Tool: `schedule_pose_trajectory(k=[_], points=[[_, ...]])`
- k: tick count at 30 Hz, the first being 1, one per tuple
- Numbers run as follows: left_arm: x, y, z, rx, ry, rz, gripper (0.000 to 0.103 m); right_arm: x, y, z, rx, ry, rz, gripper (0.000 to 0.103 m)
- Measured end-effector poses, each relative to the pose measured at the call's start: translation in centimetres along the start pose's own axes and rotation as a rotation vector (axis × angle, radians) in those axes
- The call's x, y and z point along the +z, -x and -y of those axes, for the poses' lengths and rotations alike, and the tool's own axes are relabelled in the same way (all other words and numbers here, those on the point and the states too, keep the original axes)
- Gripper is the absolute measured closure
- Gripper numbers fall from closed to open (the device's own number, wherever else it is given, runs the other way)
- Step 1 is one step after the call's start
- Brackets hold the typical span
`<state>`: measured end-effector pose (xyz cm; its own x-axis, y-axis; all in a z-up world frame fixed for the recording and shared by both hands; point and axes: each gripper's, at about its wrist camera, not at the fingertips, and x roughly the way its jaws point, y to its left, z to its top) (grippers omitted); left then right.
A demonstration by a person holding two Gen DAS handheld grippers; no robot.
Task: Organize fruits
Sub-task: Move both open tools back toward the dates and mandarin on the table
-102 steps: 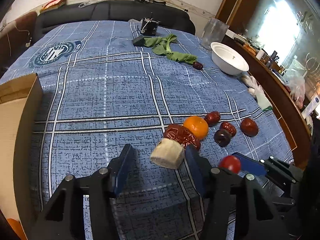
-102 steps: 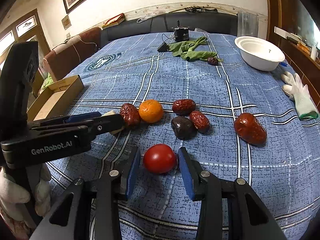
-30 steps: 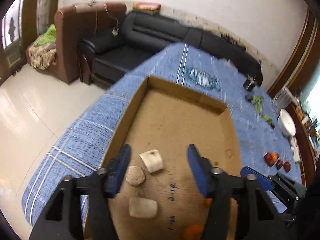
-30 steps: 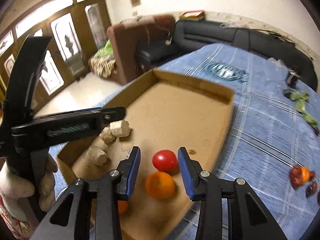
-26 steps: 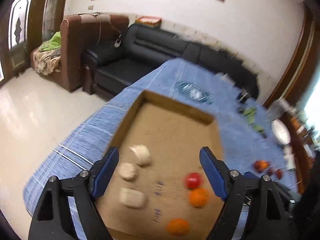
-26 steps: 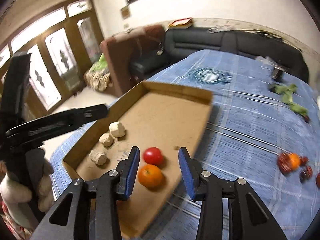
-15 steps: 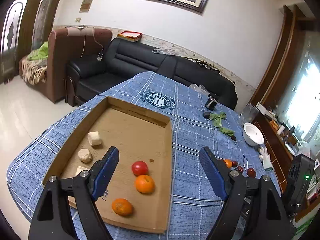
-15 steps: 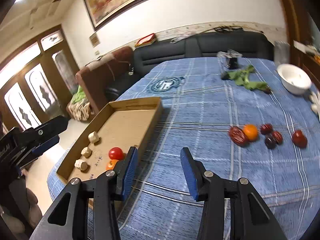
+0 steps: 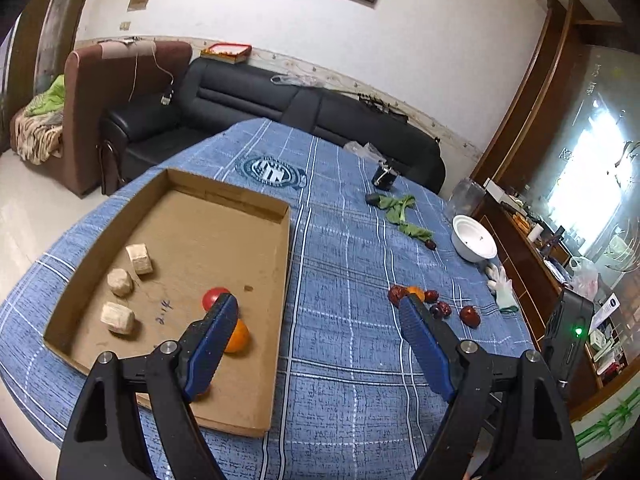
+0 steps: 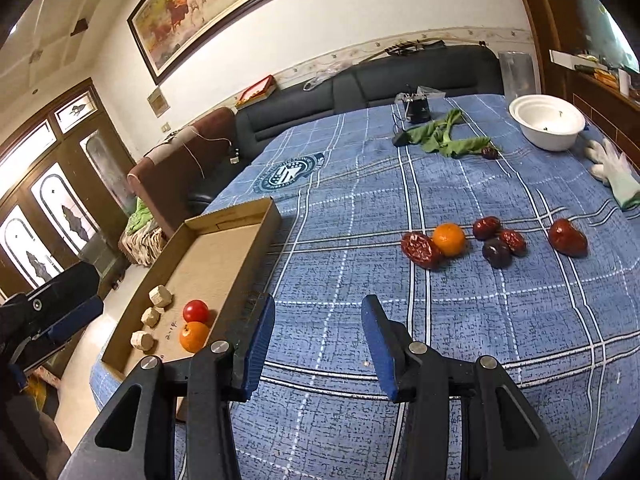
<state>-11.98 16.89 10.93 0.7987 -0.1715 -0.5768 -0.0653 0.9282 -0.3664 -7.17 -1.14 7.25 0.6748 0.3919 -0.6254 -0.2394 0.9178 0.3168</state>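
A shallow cardboard box (image 9: 280, 248) (image 10: 256, 220) lies on the blue plaid cloth at the left. It holds three pale chunks (image 9: 138, 258) (image 10: 160, 296), a red tomato (image 9: 212, 298) (image 10: 196, 311) and an orange (image 9: 239, 336) (image 10: 193, 336). On the cloth lie another orange (image 10: 449, 239) (image 9: 415, 291) and several red dates (image 10: 421, 249) (image 9: 469, 316). My left gripper (image 9: 318, 334) is open wide and empty, high above the box's right edge. My right gripper (image 10: 318, 336) is open and empty above the cloth, right of the box.
A white bowl (image 10: 547, 121) (image 9: 474, 238), a white glove (image 10: 614, 172), green leaves (image 10: 444, 136) with a lone date (image 10: 489, 153), and a small black device (image 10: 417, 110) lie at the table's far side. A black sofa (image 9: 240, 100) stands behind; a wooden cabinet (image 9: 520, 248) lines the right.
Both grippers carried a chunk and the tomato from the cloth into the box, let them go, then rose and pulled back. Both views have swung right toward the fruit on the cloth.
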Motion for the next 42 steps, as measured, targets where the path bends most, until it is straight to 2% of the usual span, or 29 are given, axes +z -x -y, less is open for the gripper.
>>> schedule_pose_trajectory(k=[6, 11, 16, 22, 26, 28, 33, 37, 42], points=[[-0.2, -0.6, -0.5, 0.0, 0.013, -0.018, 0.021, -0.5, -0.7, 0.4, -0.028, 0.0, -0.003, 0.053], [-0.2, 0.8, -0.8, 0.0, 0.028, 0.016, 0.021, -0.5, -0.2, 0.2, -0.038, 0.001, 0.001, 0.053], [-0.6, 3.1, -0.3, -0.025, 0.023, 0.052, 0.021, -1.0, 2.1, -0.2, -0.062, 0.015, 0.041, 0.053], [-1.0, 8.0, 0.2, -0.04, -0.005, 0.142, 0.021, -1.5, 5.8, -1.1, -0.084, 0.027, 0.093, 0.053], [-0.9, 11.6, -0.4, 0.013, -0.001, 0.243, 0.021, -1.5, 7.4, -3.0, -0.061, 0.068, 0.124, 0.051], [-1.1, 12.6, -0.8, 0.023, 0.009, 0.264, 0.021, -1.8, 8.0, -4.1, -0.048, 0.1, 0.14, 0.05], [-1.5, 13.4, -0.9, 0.01, 0.012, 0.261, 0.021, -2.7, 9.3, -5.4, -0.055, 0.146, 0.157, 0.049], [-1.2, 13.1, -0.5, 0.03, -0.015, 0.249, 0.019, -2.3, 9.7, -5.0, -0.066, 0.133, 0.163, 0.048], [-0.6, 9.4, -0.5, 0.05, -0.024, 0.178, 0.017, -1.4, 8.9, -3.1, -0.081, 0.092, 0.149, 0.048]])
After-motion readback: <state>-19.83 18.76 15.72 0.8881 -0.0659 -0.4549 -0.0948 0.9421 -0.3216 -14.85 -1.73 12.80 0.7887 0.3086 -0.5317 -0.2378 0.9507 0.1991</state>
